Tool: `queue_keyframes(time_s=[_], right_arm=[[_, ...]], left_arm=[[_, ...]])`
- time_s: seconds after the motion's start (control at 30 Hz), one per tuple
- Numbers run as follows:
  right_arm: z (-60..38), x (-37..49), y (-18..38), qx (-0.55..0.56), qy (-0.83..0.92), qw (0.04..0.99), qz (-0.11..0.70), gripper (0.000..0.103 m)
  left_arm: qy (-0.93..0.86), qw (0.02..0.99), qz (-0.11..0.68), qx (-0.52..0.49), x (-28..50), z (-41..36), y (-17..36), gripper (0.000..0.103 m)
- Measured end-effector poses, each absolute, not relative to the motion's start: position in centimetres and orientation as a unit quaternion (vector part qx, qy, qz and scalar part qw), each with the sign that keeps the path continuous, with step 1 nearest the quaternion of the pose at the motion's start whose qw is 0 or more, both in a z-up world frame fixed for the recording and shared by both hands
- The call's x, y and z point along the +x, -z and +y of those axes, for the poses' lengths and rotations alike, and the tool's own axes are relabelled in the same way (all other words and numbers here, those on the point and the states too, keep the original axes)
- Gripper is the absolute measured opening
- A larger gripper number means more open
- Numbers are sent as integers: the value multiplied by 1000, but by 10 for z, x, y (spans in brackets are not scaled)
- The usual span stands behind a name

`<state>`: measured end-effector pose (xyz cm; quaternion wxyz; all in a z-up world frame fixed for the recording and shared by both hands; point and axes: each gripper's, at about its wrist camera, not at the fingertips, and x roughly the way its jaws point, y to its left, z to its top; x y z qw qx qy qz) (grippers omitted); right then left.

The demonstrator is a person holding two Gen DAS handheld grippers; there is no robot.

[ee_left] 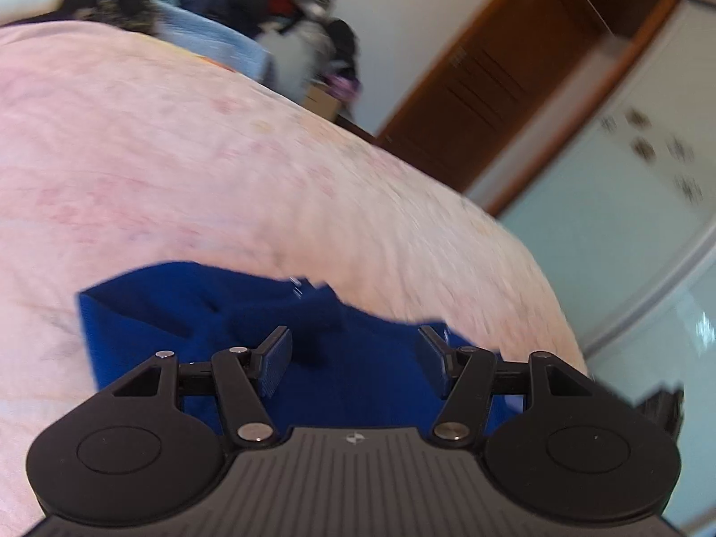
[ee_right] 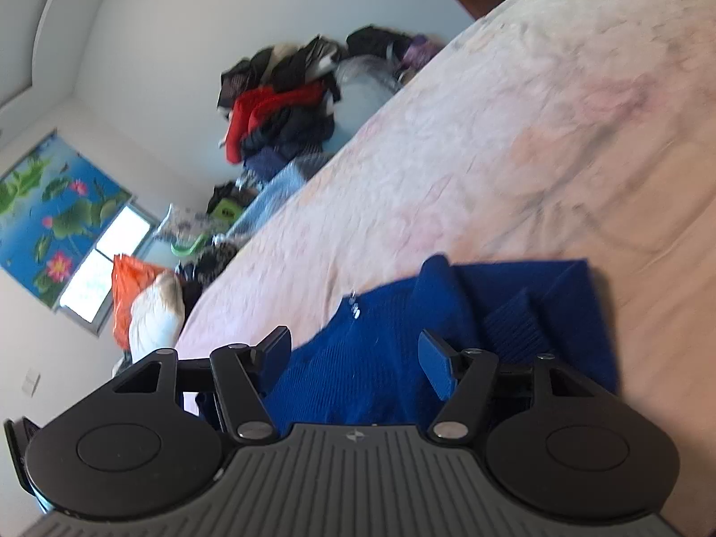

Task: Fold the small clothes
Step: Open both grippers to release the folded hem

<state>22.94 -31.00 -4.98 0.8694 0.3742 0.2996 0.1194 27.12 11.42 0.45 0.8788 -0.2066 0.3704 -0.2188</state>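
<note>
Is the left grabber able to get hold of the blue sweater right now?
Probably yes. The left gripper is open just above the blue sweater, which lies on the pink bedcover, and nothing sits between them.

A home bedroom: pink bedspread [ee_left: 223,156], clothes heap [ee_right: 286,103], wardrobe [ee_left: 626,206]

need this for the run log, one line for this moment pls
left gripper: open, over blue garment | right gripper: open, same garment | garment: partly folded on pink bedcover
</note>
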Motion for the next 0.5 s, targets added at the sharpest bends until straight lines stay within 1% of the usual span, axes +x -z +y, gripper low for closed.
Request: queue_keyframes(time_s=[0.1,0.2,0.27,0.37,0.5], right_arm=[[-308,232,54,369,-108,869,310,65],[-315,231,57,382,-99,866,305,65],[-319,228,61,392,-101,862,304,65],[-315,228,60,377,-100,869,305,66],[-309,225,54,346,-90,883,304,65]], left_arm=[[277,863,393,-153,270,90,1,60],[262,873,389,-131,276,76,12,60],[211,888,387,-131,291,76,20,60],[97,908,383,-137,310,95,25,60],[24,922,352,-159,300,135,13,60]])
